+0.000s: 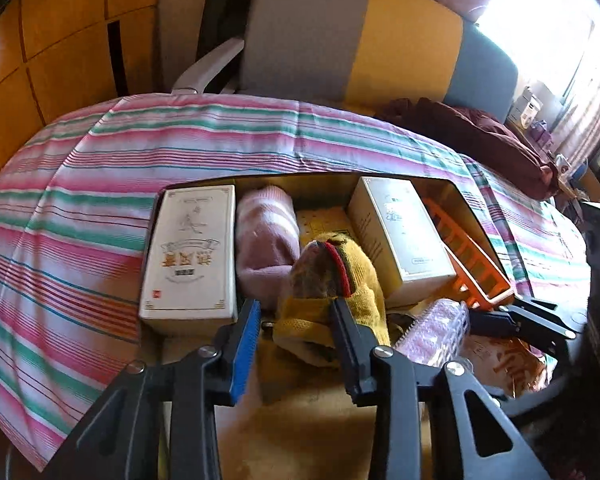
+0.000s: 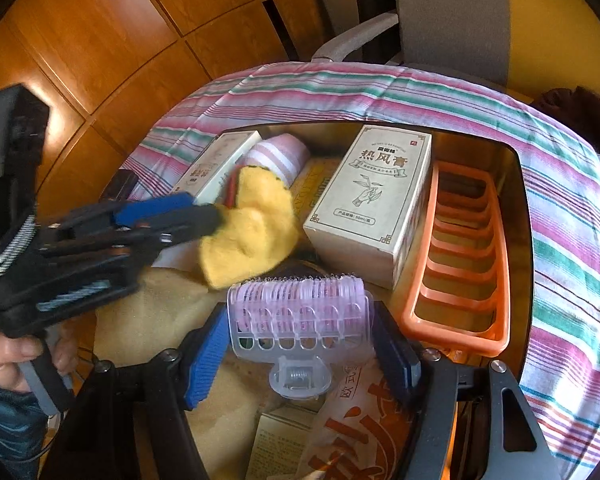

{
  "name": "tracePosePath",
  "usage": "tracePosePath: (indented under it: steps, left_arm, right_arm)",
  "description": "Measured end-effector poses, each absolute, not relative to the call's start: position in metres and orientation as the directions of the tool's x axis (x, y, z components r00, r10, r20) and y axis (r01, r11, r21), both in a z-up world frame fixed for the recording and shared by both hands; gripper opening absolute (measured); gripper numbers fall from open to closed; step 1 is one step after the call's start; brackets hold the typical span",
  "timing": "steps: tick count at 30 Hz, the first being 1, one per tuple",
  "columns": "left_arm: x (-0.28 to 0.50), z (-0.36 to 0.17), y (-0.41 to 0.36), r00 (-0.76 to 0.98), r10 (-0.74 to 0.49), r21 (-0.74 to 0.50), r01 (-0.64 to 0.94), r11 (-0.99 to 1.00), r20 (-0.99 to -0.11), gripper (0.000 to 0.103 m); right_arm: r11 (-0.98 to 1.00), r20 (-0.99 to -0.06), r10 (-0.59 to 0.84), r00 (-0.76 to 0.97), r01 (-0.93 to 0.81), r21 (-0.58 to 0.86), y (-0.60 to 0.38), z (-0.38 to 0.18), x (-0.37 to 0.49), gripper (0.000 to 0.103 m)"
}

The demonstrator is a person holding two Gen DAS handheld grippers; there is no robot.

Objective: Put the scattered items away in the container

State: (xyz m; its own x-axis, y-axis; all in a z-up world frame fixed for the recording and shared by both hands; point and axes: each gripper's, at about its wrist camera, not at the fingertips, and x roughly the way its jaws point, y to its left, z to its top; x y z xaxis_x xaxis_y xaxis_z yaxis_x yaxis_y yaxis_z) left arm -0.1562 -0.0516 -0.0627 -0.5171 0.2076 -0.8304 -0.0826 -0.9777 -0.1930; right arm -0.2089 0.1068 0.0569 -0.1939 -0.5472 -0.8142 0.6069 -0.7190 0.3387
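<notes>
A gold tin point(image 2: 518, 168) on the striped cloth holds the items. My right gripper point(image 2: 300, 311) is shut on a pink hair roller point(image 2: 300, 312), held crosswise just above the tin's near part. My left gripper point(image 1: 296, 312) reaches in from the left, its jaws partly apart. A yellow knit sock point(image 1: 360, 264) with a red band lies against the right finger point(image 1: 342, 320). The blue left pad point(image 1: 246, 336) stands clear of the sock. In the right wrist view the left gripper point(image 2: 208, 210) has its tips at the edge of the yellow sock point(image 2: 252, 236).
Inside the tin are two white boxes point(image 2: 372, 200) point(image 1: 192, 256), a pink rolled sock point(image 1: 266, 236), an orange plastic rack point(image 2: 464, 264) on the right and an orange snack packet point(image 2: 360, 432) near me. A chair point(image 1: 300, 28) stands behind the table. A hand point(image 2: 4, 356) holds the left gripper.
</notes>
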Motion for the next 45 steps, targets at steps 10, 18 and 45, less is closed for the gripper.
tracePosePath:
  steps: [10,18,45]
  left_arm:
    - [-0.131,-0.041,-0.076,-0.587,0.189,-0.241,0.01,-0.97,-0.787,0.045]
    - [-0.093,-0.025,-0.088,-0.649,0.148,-0.232,0.045,-0.972,-0.746,0.044]
    - [-0.05,-0.042,-0.046,-0.658,0.017,-0.098,0.087,-0.991,-0.753,0.037]
  right_arm:
    - [-0.702,-0.749,-0.622,-0.228,0.587,0.404,0.121,0.078,-0.207,0.07]
    - [-0.682,-0.719,-0.643,-0.264,0.625,0.38,0.129,0.103,-0.181,0.07]
    - [-0.578,-0.73,-0.628,-0.272,0.79,0.203,0.122,0.102,-0.099,0.03]
